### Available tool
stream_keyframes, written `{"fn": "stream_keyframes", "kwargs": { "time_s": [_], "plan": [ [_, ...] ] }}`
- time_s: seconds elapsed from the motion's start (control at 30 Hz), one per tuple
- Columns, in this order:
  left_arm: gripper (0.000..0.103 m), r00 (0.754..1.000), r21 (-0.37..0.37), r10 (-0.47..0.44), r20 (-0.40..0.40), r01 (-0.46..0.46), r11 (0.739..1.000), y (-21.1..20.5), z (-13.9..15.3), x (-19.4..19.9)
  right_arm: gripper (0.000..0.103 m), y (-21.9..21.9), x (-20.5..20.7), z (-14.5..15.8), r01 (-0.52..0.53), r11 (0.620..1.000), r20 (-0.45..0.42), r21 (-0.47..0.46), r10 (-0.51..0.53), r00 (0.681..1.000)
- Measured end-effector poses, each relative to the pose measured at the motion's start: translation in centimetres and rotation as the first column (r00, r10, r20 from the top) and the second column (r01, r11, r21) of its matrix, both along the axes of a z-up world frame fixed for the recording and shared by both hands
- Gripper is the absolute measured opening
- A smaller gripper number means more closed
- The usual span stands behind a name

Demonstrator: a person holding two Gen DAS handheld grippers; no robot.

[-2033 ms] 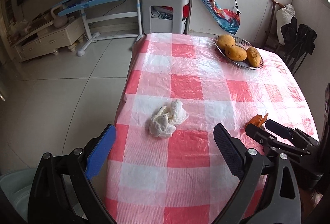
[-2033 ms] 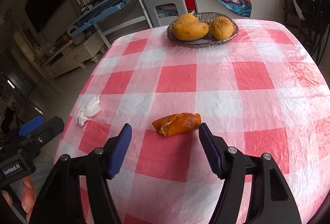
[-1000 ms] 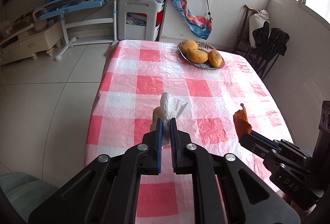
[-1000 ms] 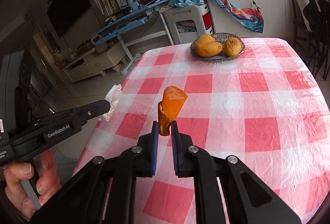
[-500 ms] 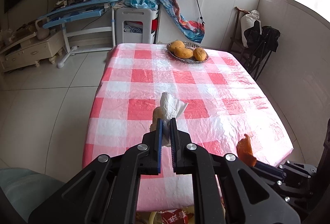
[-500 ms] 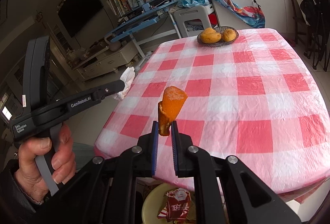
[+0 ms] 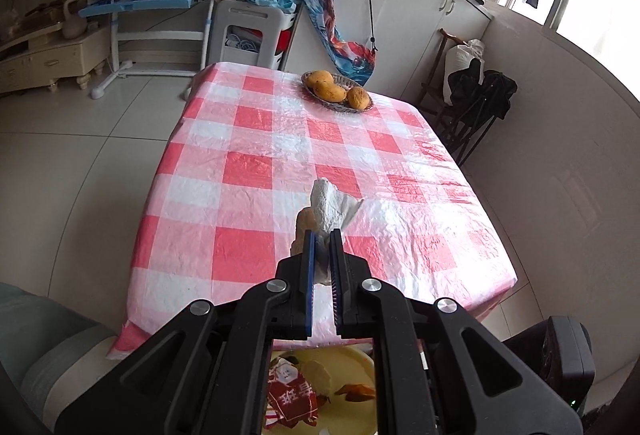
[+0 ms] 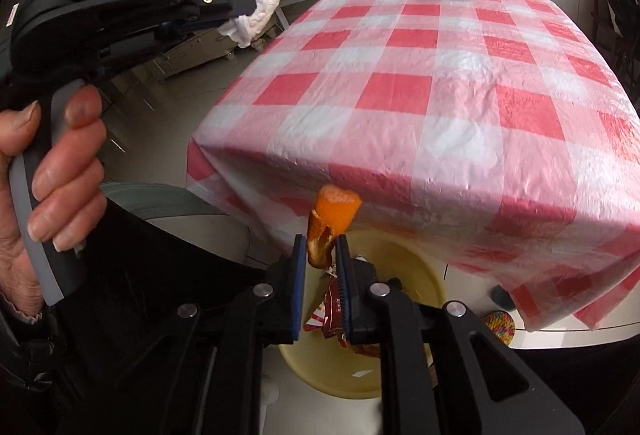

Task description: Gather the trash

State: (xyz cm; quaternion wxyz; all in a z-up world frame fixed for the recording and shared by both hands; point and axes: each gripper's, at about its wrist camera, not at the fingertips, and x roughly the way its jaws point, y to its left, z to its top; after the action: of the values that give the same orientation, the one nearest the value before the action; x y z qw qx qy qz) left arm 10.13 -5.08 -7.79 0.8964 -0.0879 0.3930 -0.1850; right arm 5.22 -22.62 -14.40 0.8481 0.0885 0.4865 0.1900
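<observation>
A table draped in a red-and-white checked plastic cloth (image 8: 440,83) fills both views, a dish of yellow-orange fruit (image 7: 337,93) at its far end. A yellow bin (image 8: 412,275) stands on the floor just below the near table edge, holding a red-and-white snack wrapper (image 7: 290,401) printed with characters too small to read. White lettering on the left gripper's (image 7: 321,239) black body reads "GenRobot.AI"; a person's hand (image 8: 48,187) grips its grey handle. Its fingers are clamped together on a crumpled white tissue (image 7: 328,205), held up clear of the table. The right gripper (image 8: 319,249) hangs over the bin, its jaws having just been opening, with a piece of orange peel (image 8: 330,221) standing between them; whether the pads touch it cannot be told. Two seconds earlier both scraps lay on the cloth between wide-open fingers; a second ago each was pinched and lifted above the table, and both grippers have since drawn back to the bin.
</observation>
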Motion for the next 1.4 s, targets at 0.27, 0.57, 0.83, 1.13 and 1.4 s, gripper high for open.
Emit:
{"fn": "stream_keyframes", "kwargs": {
  "time_s": [0.27, 0.57, 0.83, 1.13, 1.4],
  "plan": [
    [0.007, 0.995, 0.044, -0.060, -0.079, 0.064, 0.997, -1.8, -2.6, -4.2, 0.060, -3.3, -1.2, 2.0, 0.138, 0.987, 0.107, 0.081, -0.147, 0.983],
    [0.038, 0.986, 0.266, -0.087, -0.142, 0.122, 0.956, -5.3, -6.5, -9.6, 0.082, -7.8, -2.1, 4.4, 0.366, 0.914, 0.233, 0.176, -0.400, 0.886],
    [0.081, 0.988, 0.179, 0.122, 0.093, -0.137, 0.974, -1.3, -0.9, -10.0, 0.091, -6.4, -3.9, 7.7, 0.367, 0.925, 0.408, 0.096, -0.373, 0.833],
    [0.094, 0.963, 0.133, 0.141, 0.228, -0.174, 0.976, -0.5, 5.0, -11.7, 0.092, -5.2, -5.5, 10.8, 0.339, 0.941, 0.512, 0.017, -0.299, 0.805],
    [0.095, 0.937, 0.216, 0.148, 0.316, -0.223, 0.951, 0.3, 8.4, -12.5, 0.094, -7.0, -6.5, 14.0, 0.419, 0.908, 0.585, 0.008, -0.344, 0.735]
  ]
}}
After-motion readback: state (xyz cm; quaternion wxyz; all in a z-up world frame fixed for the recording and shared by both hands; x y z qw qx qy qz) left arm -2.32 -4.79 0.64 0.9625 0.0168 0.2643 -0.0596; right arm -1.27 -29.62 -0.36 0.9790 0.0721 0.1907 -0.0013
